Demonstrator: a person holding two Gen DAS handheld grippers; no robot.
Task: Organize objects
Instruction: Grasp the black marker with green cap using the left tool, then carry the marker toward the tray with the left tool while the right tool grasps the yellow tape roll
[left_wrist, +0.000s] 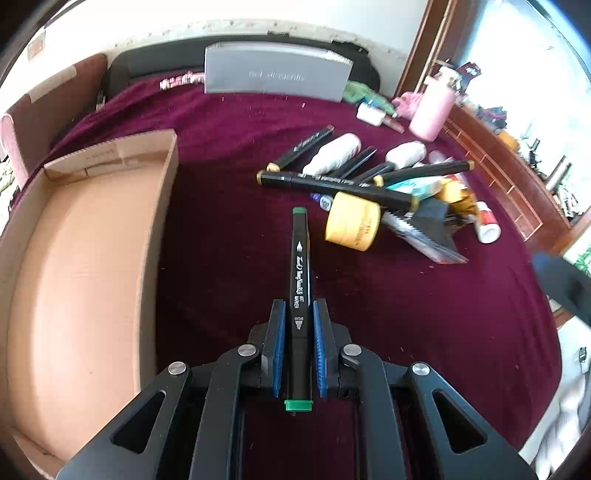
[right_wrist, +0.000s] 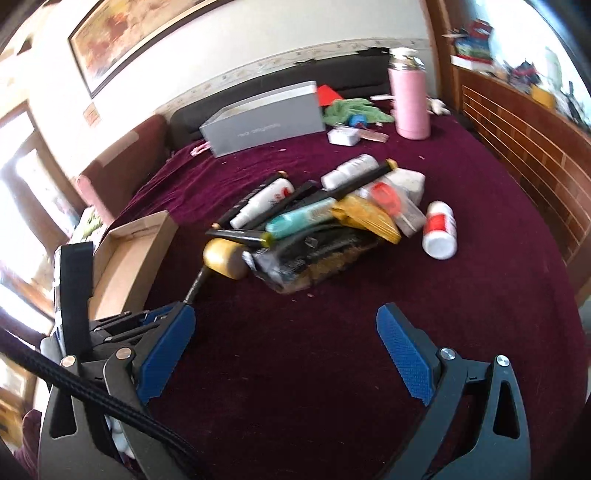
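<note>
My left gripper (left_wrist: 299, 306) is shut on a black art marker with green end caps (left_wrist: 300, 273), held lengthwise between the blue pads above the maroon cloth. An open cardboard box (left_wrist: 85, 236) lies to its left, also seen in the right wrist view (right_wrist: 129, 258). A pile of black markers (left_wrist: 332, 182), white bottles (left_wrist: 332, 155), a yellow jar (left_wrist: 352, 221) and packets lies ahead to the right. My right gripper (right_wrist: 286, 332) is open and empty, short of the same pile (right_wrist: 317, 225). The left gripper's body shows at the right wrist view's left edge.
A grey box (left_wrist: 277, 72) stands at the back by a dark sofa back. A pink flask (right_wrist: 408, 99), green cloth (right_wrist: 351, 110) and small white box (right_wrist: 343, 136) sit at the back right. A white red-labelled bottle (right_wrist: 439, 229) lies right of the pile. A wooden rail (right_wrist: 517, 147) borders the right side.
</note>
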